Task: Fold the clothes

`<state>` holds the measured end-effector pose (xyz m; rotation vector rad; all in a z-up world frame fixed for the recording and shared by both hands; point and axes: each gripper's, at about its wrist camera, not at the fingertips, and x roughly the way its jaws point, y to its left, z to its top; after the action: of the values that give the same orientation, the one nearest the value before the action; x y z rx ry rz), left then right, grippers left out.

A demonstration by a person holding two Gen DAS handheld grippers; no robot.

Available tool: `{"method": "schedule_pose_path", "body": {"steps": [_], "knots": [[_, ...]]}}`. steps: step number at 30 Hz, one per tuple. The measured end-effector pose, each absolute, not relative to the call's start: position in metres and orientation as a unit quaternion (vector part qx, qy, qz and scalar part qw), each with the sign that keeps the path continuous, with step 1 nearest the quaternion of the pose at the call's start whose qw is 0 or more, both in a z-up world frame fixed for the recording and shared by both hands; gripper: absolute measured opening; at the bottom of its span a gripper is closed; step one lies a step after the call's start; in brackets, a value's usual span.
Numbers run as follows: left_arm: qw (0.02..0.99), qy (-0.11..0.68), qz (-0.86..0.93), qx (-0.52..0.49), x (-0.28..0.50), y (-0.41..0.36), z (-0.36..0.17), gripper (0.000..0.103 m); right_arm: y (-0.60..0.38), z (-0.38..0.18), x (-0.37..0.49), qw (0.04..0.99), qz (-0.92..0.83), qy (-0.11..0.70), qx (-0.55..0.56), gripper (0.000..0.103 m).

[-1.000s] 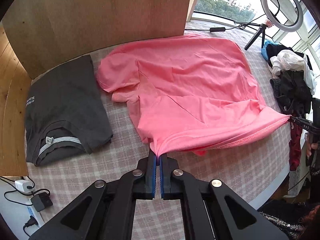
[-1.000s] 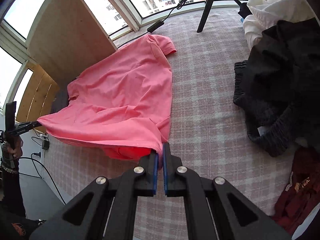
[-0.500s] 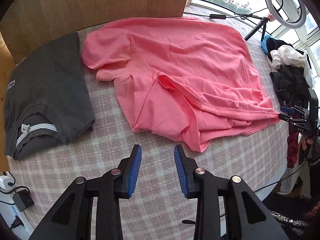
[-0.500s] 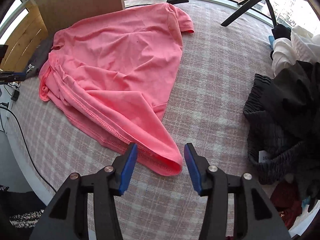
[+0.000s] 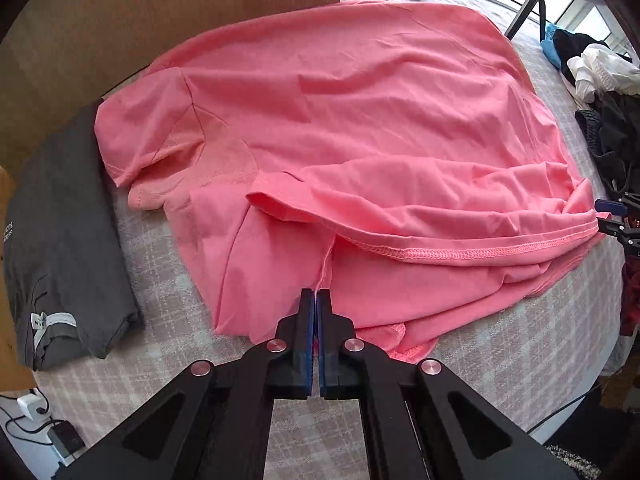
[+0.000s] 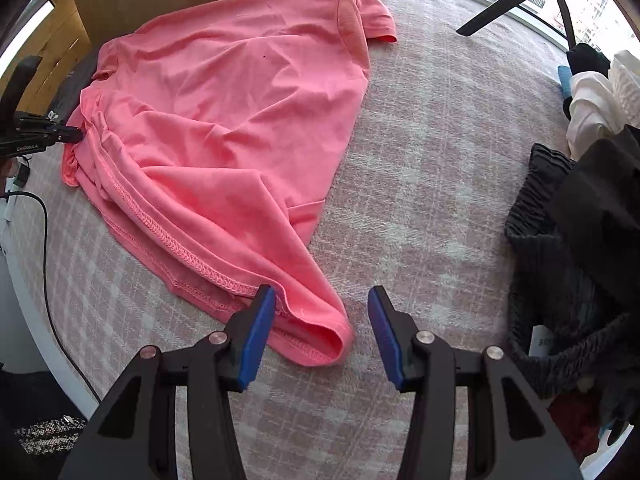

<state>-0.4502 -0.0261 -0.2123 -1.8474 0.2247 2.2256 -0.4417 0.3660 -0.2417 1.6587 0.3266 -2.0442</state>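
Observation:
A pink shirt [image 5: 360, 120] lies spread and wrinkled on the checked tablecloth [image 6: 440, 152], its stitched hem folded over toward me. My left gripper [image 5: 316, 300] points down at the near edge of the shirt with its jaws shut, and a loose pink thread runs into them. In the right wrist view the left gripper [image 6: 78, 135] meets the bunched hem corner. My right gripper [image 6: 322, 312] is open with its jaws closing, and the other hem corner of the pink shirt [image 6: 224, 128] lies between its blue pads [image 6: 256, 340], untouched. The right gripper [image 5: 604, 216] also shows at that corner.
A folded dark grey shirt [image 5: 60, 240] lies left of the pink one. A pile of dark and white clothes [image 6: 580, 200] crowds the right side. A tripod [image 6: 520, 0] stands at the back and a wooden board [image 5: 160, 20] behind. Chargers and cables [image 5: 40, 420] sit past the table edge.
Both grippers let go of the hem, which dropped onto the table in a fold. Both then sank closer to the cloth. The left has shut again; the right stays open.

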Motion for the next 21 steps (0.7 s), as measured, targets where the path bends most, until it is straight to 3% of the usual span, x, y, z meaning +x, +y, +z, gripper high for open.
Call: {"method": "schedule_pose_path", "body": {"steps": [1, 2, 8, 11, 16, 21], "knots": [[0.110, 0.070, 0.771, -0.623, -0.443, -0.038, -0.202, 0.000, 0.367, -0.243, -0.442, 0.247, -0.745, 0.109, 0.611, 0.019], [0.099, 0.059, 0.781, -0.613, -0.429, -0.054, -0.186, 0.000, 0.368, -0.242, -0.442, 0.249, -0.742, 0.097, 0.614, 0.003], [0.031, -0.017, 0.817, -0.575, -0.319, -0.150, -0.117, 0.001, 0.385, -0.177, -0.416, 0.262, -0.774, 0.035, 0.575, 0.003], [0.008, -0.054, 0.794, -0.606, -0.270, -0.180, -0.143, 0.001, 0.380, -0.164, -0.391, 0.268, -0.775, 0.021, 0.572, 0.003], [0.001, -0.085, 0.750, -0.656, -0.235, -0.185, -0.220, 0.001, 0.368, -0.215, -0.349, 0.254, -0.732, 0.056, 0.630, 0.003], [0.049, -0.059, 0.743, -0.664, -0.225, -0.163, -0.236, 0.001, 0.381, -0.239, -0.343, 0.217, -0.728, 0.064, 0.647, 0.003]]}}
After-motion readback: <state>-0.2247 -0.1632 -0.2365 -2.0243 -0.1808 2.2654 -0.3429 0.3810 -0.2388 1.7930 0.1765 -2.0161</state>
